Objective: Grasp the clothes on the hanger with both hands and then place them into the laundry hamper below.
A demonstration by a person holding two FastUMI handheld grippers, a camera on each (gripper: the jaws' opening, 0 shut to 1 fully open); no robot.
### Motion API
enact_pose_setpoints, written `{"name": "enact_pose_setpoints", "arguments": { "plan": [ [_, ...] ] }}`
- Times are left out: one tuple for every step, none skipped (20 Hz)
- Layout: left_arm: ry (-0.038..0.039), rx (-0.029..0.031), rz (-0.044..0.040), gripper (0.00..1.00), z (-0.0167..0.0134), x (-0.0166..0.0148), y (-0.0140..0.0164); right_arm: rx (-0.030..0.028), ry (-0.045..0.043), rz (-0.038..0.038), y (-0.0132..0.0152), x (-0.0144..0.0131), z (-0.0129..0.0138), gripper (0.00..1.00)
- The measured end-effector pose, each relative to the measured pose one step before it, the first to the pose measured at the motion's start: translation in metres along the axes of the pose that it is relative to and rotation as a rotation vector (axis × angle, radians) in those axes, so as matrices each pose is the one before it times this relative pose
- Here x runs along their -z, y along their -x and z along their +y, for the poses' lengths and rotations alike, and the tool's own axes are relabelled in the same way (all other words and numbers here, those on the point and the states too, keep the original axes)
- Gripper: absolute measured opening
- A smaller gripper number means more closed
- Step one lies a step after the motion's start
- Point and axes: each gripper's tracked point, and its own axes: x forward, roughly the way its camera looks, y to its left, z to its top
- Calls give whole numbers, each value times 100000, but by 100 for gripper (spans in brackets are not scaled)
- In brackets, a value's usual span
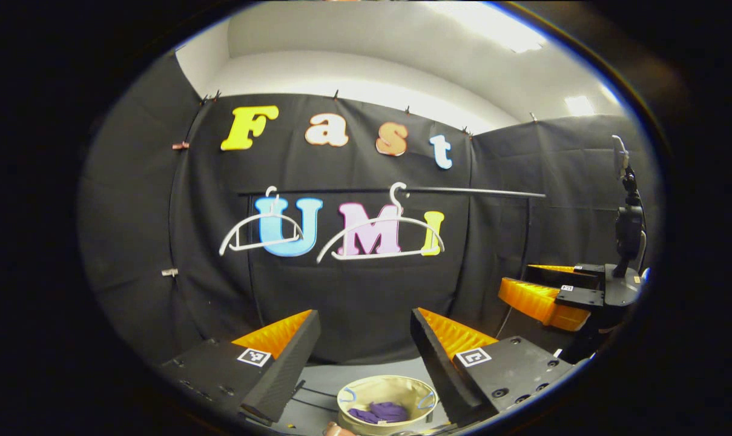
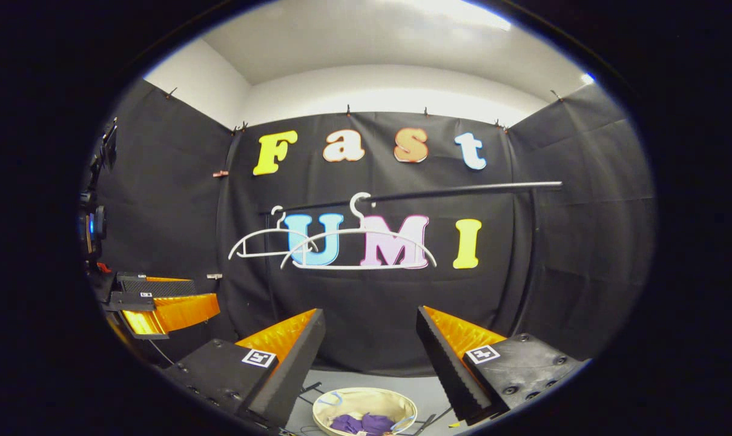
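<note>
Purple clothes point(image 1: 379, 413) point(image 2: 359, 422) lie bunched inside the round beige laundry hamper point(image 1: 366, 387) point(image 2: 366, 396) on the floor, low between each gripper's fingers. Two white hangers point(image 1: 266, 244) point(image 1: 381, 255) hang bare on the black rail point(image 1: 462, 192); the right gripper view shows them overlapping point(image 2: 260, 255) point(image 2: 359, 267). My left gripper point(image 1: 362, 315) is open and holds nothing, well above the hamper. My right gripper point(image 2: 370, 312) is likewise open and holds nothing. Each appears from the side in the other's view, the right gripper point(image 1: 514, 275) and the left gripper point(image 2: 205, 292).
The rail point(image 2: 432, 194) crosses the black cloth back wall at hanger height. A dark device on a stand point(image 1: 627, 218) point(image 2: 93, 218) stands beside the grippers. Thin cables lie on the grey floor point(image 2: 429, 387) next to the hamper.
</note>
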Motion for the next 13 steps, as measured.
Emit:
{"name": "enact_pose_setpoints", "arguments": {
  "plan": [
    [-350,735,-1649,95,-312,-525,671,1208,686,-2420,694,-566,86,98],
    [163,1455,-1543,92,-260,-92,-295,743,1409,-1092,662,-468,-46,100],
    [442,1044,-1644,92,-118,-349,-34,308,810,-819,435,-325,59,99],
    [436,831,-350,92,-4,5,-137,34,-427,-608,596,-371,164,97],
    [314,790,-695,92,-120,-88,-37,-386,-1096,-1201,496,-674,229,95],
    [-79,678,-956,92,-172,-285,290,-153,-561,-1934,376,-629,-101,98],
    [-510,267,-1724,92,-274,-607,177,52,-139,-1375,-24,-695,-426,98],
    [-589,-440,-1389,92,-684,7,-361,-335,-141,-218,-23,-123,-329,98],
    [-457,-901,-978,95,-424,-22,64,-1113,-821,122,-32,18,-89,94],
    [-313,-994,-979,92,-386,137,63,-1790,-1662,168,-118,-79,129,94],
    [-117,-1434,-672,95,-244,-191,-230,-1599,-1679,524,-147,-159,-100,98],
    [119,-1365,-2,92,-38,-149,-296,-1599,-1103,1067,-139,-21,-82,95],
    [339,-808,138,92,-405,-113,-234,-1393,-300,-226,-110,-410,-212,95]
  ]
}}
